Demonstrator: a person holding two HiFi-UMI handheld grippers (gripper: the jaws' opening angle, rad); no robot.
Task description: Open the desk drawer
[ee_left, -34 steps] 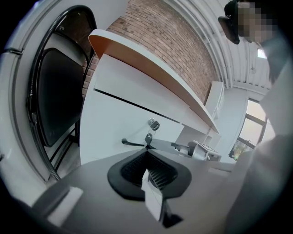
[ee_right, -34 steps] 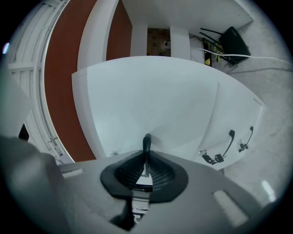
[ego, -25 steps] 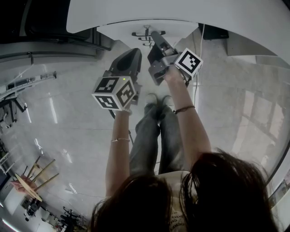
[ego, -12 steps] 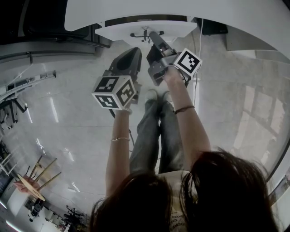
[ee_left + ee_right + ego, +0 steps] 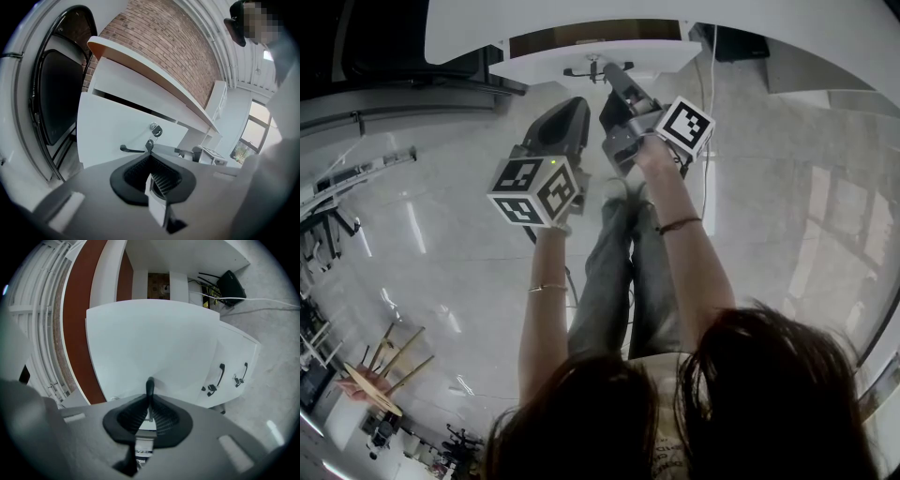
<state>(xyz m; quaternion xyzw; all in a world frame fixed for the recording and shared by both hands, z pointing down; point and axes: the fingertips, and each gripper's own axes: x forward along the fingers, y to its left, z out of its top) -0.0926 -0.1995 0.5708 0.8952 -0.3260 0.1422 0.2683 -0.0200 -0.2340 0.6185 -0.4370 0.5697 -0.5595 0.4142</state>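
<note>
One white table point(image 5: 769, 28), glossy floor point(image 5: 441, 253); our right hand-held gripper point(image 5: 149, 398) clamped one drawer handle point(image 5: 150, 384), left hand-held gripper point(image 5: 150, 163) closed, empty.

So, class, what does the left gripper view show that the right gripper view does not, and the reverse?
Only the left gripper view: a key in the drawer front and a black chair. Only the right gripper view: the right hand-held gripper shut on the handle, two other drawers beside it, and a black box with cables. Both: the white drawer front and its black handle.
</note>
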